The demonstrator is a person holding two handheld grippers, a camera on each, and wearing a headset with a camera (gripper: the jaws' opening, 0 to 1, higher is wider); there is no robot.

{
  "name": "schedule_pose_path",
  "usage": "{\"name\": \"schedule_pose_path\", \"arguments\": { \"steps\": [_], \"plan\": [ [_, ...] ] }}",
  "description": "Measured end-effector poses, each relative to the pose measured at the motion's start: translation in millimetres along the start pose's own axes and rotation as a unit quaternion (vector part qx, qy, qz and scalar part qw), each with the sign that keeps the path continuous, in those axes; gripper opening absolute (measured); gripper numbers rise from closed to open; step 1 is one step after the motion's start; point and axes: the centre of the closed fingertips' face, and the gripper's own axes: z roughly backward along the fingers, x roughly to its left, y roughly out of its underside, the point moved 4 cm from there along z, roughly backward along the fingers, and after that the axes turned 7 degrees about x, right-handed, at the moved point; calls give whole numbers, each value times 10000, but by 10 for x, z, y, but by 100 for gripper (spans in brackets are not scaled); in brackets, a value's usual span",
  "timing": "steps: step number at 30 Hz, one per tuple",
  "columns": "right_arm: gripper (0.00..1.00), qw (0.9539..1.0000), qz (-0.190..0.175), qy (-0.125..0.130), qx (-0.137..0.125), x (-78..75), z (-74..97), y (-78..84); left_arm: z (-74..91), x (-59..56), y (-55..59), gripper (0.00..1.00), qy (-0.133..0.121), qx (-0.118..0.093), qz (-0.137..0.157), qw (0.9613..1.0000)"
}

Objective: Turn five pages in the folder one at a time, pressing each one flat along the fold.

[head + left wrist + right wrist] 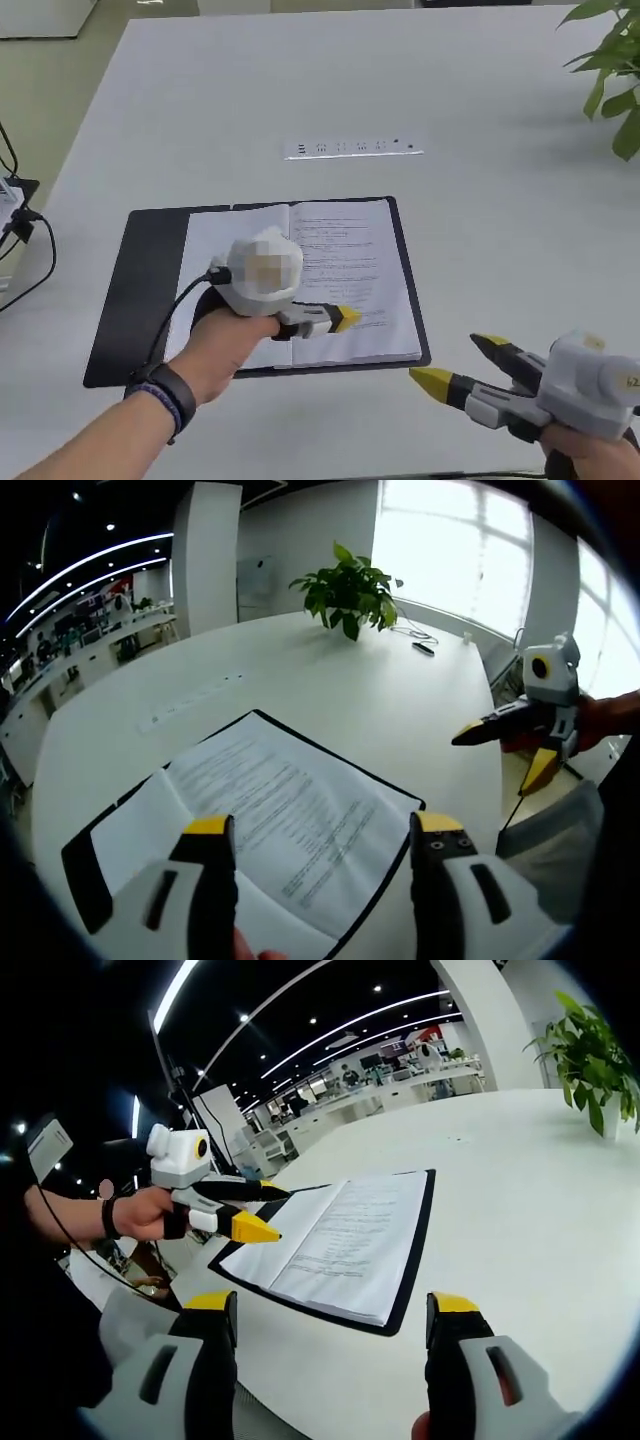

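Over the open folder (330, 255), seen from the head view, the left gripper (338, 320) hovers above the lower end of the fold, its yellow tip aimed at the right-hand printed page (345, 260). The folder lies flat on the white table (500, 200). The right gripper (462, 362) hangs off the folder's lower right corner, near but clear of the cover, jaws apart and empty.

From the left gripper view, that tool's own jaws stand spread wide with nothing between them and the printed page below. The right gripper floats well beyond the folder's far edge, and a potted plant (350, 590) stands farther off.

From the right gripper view, its jaws are likewise wide and bare, facing the folder's near edge. The left gripper sits above the folder's left half, jaws parted, gripping no paper.

No page is lifted here, so a turn appears yet to begin. The risk, as judged: with neither tool pinning the cover, a nudge at the sheet's edge could slide the folder across the smooth table. A tip set too deep could also pick up two sheets at once or crease the corner.
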Motion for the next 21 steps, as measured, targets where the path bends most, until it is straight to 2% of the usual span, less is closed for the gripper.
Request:
{"name": "schedule_pose_path", "arguments": {
  "steps": [15, 21],
  "plan": [
    [76, 9999, -66, -59, 64, -27, 8, 31, -361, -195, 80, 71, 185, 219, 135, 9995],
    [76, 10000, 1, -79, 61, -36, 21, -8, -498, -275, 98, 71, 131, 226, 143, 9996]
  ]
}}
